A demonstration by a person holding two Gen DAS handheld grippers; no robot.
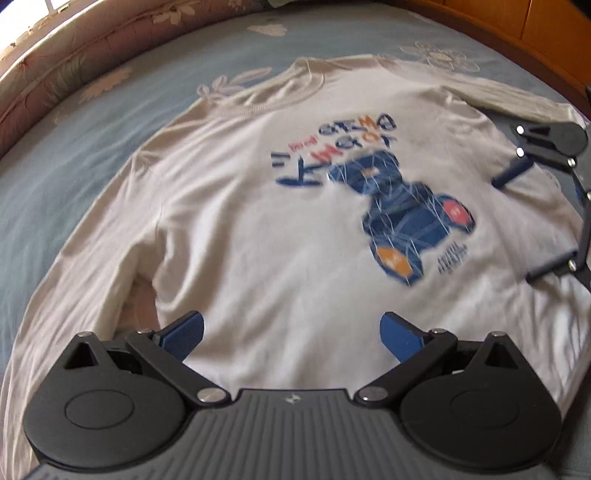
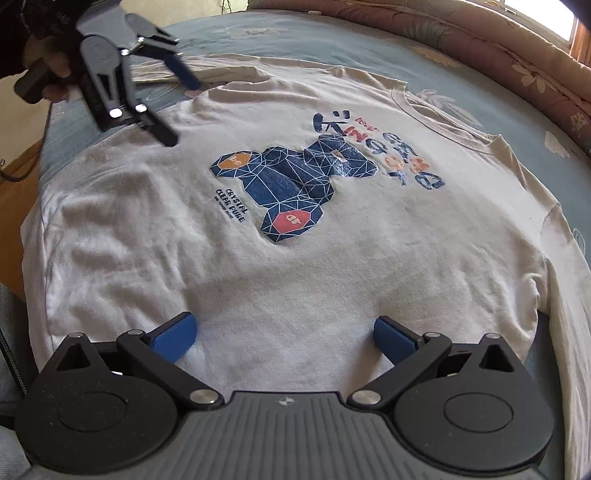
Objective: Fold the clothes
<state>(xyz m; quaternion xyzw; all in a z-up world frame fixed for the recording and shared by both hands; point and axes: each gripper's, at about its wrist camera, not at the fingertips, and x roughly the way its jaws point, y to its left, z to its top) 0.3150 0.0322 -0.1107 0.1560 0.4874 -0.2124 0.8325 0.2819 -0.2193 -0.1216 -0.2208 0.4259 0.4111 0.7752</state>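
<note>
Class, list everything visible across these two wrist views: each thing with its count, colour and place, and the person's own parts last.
Shirt: one, white, long-sleeved, blue bear print, spread flat and face up on the bed.
Bedsheet: one, pale blue with white flowers, under the shirt.
Quilt: one, brownish floral, along the bed's far edge.
Wooden furniture: orange-brown, beside the bed.
Left hand-held gripper: black, blue pads, open over the shirt.
Right hand-held gripper: the same, open over the shirt.
Hand: one, holding the left hand-held gripper.

Shirt (image 2: 295,266) flat on bed (image 1: 92,147).

The white shirt (image 2: 295,280) print reads "CRYSTAL CLEAR PURE", "be" and "ar".
</note>
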